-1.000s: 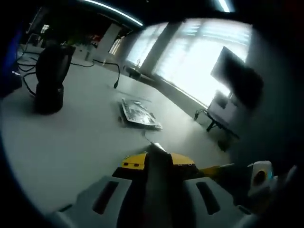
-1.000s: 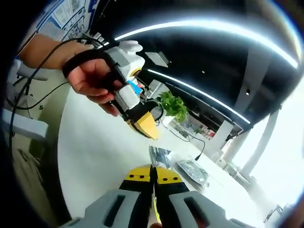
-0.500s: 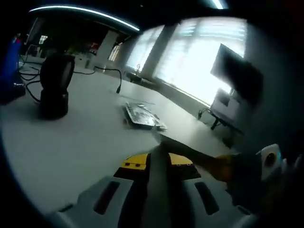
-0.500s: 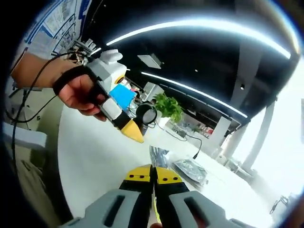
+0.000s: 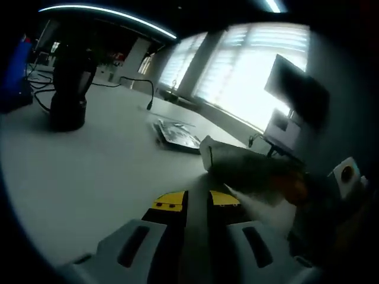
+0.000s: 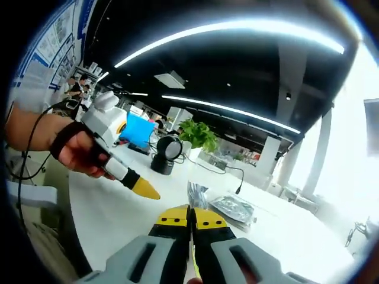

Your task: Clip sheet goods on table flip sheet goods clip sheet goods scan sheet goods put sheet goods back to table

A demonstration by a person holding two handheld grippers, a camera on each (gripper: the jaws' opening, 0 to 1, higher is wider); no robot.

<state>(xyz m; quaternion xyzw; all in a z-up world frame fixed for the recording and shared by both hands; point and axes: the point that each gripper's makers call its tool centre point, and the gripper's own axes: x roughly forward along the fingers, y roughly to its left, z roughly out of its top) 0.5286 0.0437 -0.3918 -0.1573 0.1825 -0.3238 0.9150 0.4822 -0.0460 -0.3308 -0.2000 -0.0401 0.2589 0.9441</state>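
Your right gripper [image 6: 190,220] has its fingers pinched tight on the edge of the sheet goods [image 6: 196,193], which rises just past the tips, lifted off the table [image 6: 118,219] and held edge-on, likely ready for scanning. Your left gripper [image 5: 195,200], fingers slightly parted and empty, stands clear; the scanner [image 6: 165,155] waits well beyond.

A broad, pale tabletop [image 5: 89,171] runs off toward the bright windows. The landmark on it is a dark round-headed device on a stand [image 5: 70,89], also seen from the right gripper view [image 6: 164,155]. Black cables [image 5: 127,83] trail across the surface just behind that device. Well apart from it, toward the windows, a flat stack of sheet goods in shiny wrap [image 5: 176,134] lies on the tabletop, and shows again [image 6: 232,209].
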